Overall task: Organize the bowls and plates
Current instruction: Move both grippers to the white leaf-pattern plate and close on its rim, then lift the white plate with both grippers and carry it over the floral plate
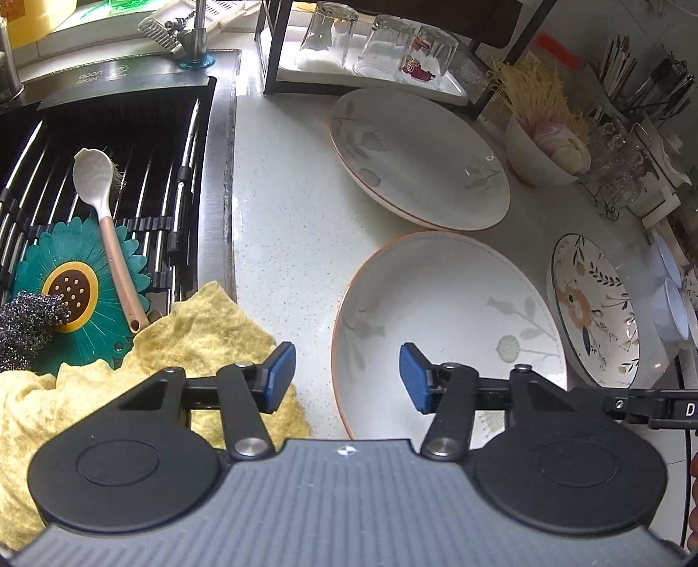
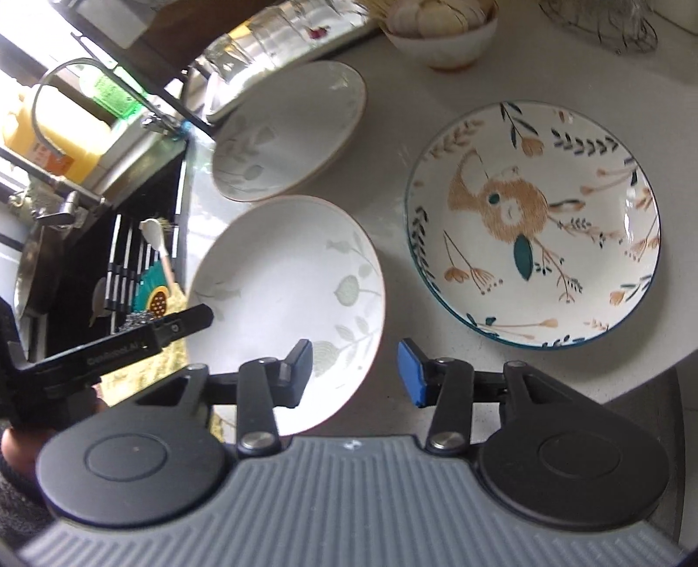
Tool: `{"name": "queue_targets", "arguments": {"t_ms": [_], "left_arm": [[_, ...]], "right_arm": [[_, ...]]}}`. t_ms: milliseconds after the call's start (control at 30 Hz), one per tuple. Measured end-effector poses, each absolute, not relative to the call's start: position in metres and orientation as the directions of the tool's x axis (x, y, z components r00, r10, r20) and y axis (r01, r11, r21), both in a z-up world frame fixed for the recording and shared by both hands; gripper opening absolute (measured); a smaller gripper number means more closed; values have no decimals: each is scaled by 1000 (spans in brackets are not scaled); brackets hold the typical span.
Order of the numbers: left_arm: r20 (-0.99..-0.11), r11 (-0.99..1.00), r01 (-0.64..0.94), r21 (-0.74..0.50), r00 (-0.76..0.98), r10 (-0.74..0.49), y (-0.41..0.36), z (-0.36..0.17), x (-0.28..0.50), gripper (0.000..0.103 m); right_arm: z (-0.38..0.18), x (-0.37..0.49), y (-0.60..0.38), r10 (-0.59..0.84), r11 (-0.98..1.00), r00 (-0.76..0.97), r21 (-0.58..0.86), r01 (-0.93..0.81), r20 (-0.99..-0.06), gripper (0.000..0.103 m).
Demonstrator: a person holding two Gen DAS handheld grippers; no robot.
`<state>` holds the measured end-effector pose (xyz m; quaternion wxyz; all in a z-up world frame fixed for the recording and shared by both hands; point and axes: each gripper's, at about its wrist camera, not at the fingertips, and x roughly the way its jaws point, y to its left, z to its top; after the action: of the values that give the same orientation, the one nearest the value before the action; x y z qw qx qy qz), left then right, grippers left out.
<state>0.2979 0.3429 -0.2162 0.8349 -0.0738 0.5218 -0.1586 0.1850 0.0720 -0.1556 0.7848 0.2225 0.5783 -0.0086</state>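
Note:
Three plates lie on the pale counter (image 1: 279, 227). The near white plate (image 1: 449, 331) (image 2: 283, 283) has an orange rim and faint leaf prints. My left gripper (image 1: 347, 377) is open and low over that plate's left rim, which runs between the blue pads without touching them. My right gripper (image 2: 355, 370) is open over the same plate's right rim, one finger above the plate and one outside it. A second white plate (image 1: 419, 161) (image 2: 288, 131) lies behind. The floral plate (image 1: 593, 309) (image 2: 536, 227) sits to the right. A small bowl (image 1: 541, 157) (image 2: 440, 35) holds garlic or onions.
A sink (image 1: 109, 174) on the left holds a rack, a green flower mat and a spoon (image 1: 104, 218). A yellow cloth (image 1: 174, 357) lies by the left gripper. Upturned glasses (image 1: 375, 43) stand on a black shelf behind. Small white cups (image 1: 672, 296) and a cutlery holder (image 1: 645, 87) crowd the right.

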Motion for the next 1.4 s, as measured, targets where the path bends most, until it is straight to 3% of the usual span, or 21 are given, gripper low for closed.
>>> {"name": "queue_targets", "arguments": {"t_ms": [233,400,567,1400], "left_arm": [[-845,928,189,-320,387,-370,348,-232,309,43],[-832,907,210,-364,365,-418,349,-237,313,33],[-834,906,233,-354,360,-419,343,-235,315,24],[-796,897,254,-361,418,-438,348,-201,292,24]], "right_arm": [[-172,192,76,219,901,341,324,288,-914,35],[-177,201,82,186,920,334,283,270,-924,15],[-175,201,83,169,929,338,264,260,-926,15],[-137,197,79,204,933,428,307,186,-880,15]]}}
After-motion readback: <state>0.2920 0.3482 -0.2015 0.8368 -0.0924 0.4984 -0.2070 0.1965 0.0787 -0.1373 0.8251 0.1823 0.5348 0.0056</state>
